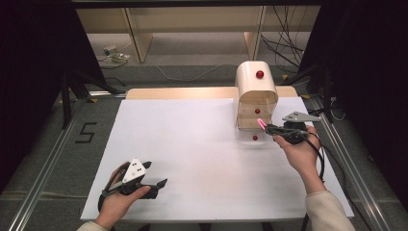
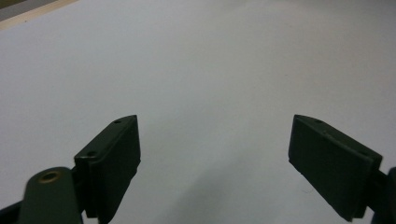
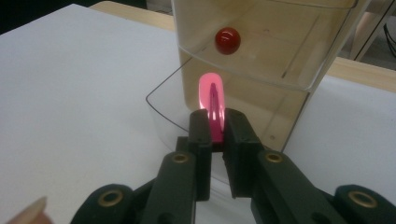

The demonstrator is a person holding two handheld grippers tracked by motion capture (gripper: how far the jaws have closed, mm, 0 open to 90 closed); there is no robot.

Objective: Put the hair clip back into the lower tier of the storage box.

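Pink plastic is showing between the jaws of the right tool [image 3: 212, 126] — a slim pink clip [image 3: 211, 100], pinched at its near end, its rounded tip pointing at the small drawer cabinet [image 1: 256, 91] near the counter's far right corner. In the right gripper view the clip is sitting just in front of a pulled-out clear drawer [image 3: 161, 105] at the bottom, below another clear drawer with a red knob [image 3: 227, 40]. Judging from this, the step in hand is dropping the clip into that open drawer.

To do it well, the hand should be carrying the tip over the drawer's curved front rim, staying under the drawer above, and lowering before letting go — a release from height could be bouncing the clip out.

The left tool [image 1: 144, 180] is resting near the counter's near left corner, its jaws spread wide and holding nothing above the white counter [image 2: 196, 65].
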